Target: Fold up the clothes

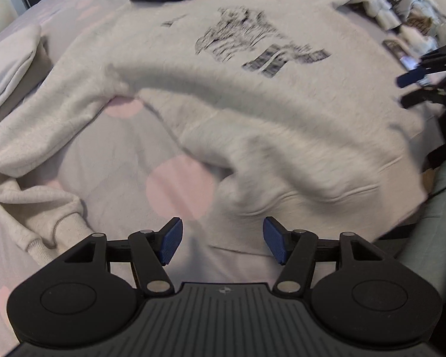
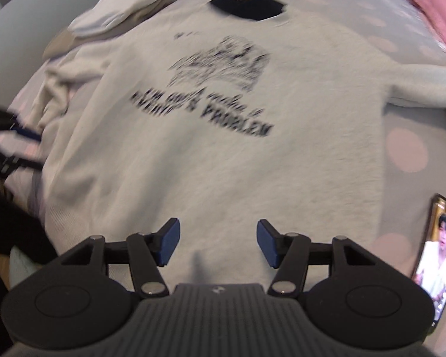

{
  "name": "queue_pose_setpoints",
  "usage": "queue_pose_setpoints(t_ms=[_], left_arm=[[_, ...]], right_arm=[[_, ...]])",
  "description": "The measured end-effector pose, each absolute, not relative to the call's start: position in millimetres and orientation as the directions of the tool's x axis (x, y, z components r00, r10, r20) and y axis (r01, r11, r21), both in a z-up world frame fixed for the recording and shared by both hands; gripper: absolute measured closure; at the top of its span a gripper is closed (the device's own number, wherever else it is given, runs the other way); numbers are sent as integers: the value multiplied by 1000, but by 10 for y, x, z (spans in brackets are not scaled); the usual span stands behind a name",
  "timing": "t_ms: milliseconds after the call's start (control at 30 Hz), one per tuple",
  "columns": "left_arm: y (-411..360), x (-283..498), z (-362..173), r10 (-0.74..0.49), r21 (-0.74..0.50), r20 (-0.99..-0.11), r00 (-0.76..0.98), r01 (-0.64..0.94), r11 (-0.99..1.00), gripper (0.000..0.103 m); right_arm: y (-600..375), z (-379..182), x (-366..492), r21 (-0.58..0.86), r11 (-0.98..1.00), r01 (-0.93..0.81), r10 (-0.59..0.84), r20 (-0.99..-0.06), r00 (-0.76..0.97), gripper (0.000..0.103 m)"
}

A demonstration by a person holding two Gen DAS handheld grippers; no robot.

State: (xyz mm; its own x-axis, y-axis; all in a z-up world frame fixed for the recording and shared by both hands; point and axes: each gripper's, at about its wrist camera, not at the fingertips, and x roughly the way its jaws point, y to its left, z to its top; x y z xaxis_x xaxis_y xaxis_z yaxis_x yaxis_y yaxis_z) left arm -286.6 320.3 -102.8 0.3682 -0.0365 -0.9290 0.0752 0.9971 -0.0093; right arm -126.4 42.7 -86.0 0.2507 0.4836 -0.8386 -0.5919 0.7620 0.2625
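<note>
Sweatshirt (image 2: 223, 154) print reads "PROBLEM" at 12 o'clock; phone (image 2: 434, 255) shows only at right wrist's 3 o'clock. Left gripper (image 1: 222, 244) and right gripper (image 2: 218, 242) gape wide, empty.

2 close wrist views over 1 shared sweatshirt (image 1: 252, 113), opposite sides.

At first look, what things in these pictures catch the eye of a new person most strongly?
The pale sweatshirt with a dark print spreads face up across the dotted bedcover, filling both views. A lit phone showing a man lies to its right on the bed. Both the left gripper and the right gripper are open above its hem.
</note>
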Motion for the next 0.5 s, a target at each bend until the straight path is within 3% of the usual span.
queue_pose_setpoints(t_ms=[300,367,500], left_arm=[[3280,-2732,-1297,-72,-56,-933,353,55,997,49],[3297,-2703,-1357,-80,-66,-934,350,50,997,68],[3231,-2740,-1272,-71,-70,-940,334,14,997,84]], right_arm=[[565,-994,-1287,273,786,-554,462,-856,233,40],[555,-1020,-1273,276,792,-544,457,-860,229,40],[550,-1052,-1256,263,802,-536,437,-871,226,39]])
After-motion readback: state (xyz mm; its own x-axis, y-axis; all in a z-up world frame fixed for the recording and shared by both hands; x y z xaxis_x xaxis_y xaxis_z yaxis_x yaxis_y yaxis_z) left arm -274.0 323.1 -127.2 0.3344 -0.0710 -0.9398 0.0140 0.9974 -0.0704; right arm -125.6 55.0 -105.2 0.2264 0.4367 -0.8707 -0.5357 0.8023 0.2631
